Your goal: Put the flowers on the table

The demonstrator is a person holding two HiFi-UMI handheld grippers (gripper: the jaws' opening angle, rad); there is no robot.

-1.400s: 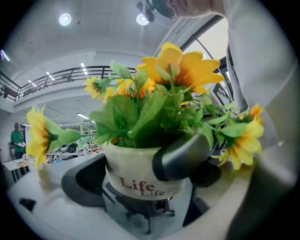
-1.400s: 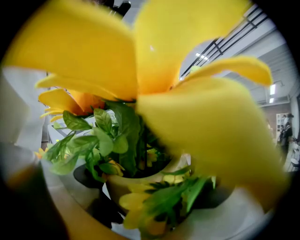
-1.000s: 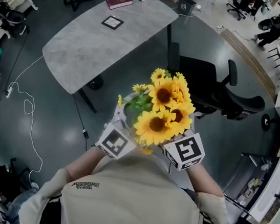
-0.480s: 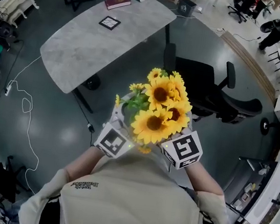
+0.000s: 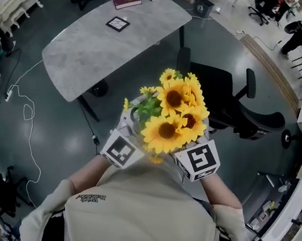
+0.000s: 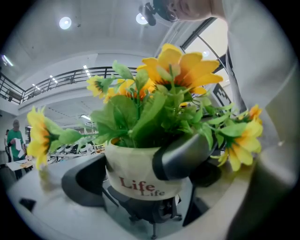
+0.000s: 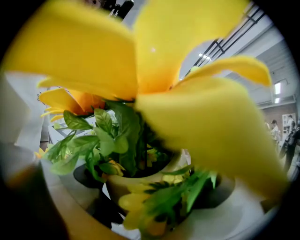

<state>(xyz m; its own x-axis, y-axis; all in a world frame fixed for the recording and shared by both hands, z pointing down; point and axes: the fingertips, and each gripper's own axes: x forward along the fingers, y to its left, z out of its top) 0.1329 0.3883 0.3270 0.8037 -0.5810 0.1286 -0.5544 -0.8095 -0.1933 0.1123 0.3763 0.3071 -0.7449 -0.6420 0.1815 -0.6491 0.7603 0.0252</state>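
My left gripper is clenched on the white pot printed "Life", with dark pads against both sides of it. My right gripper has the same pot between its jaws and is gripping too, though petals and leaves cover most of that contact. The sunflowers are upright in the pot, held close to my chest above the floor. The grey table is well apart, ahead and to the left. It carries a red book and a dark square item. A black office chair stands just beyond the flowers.
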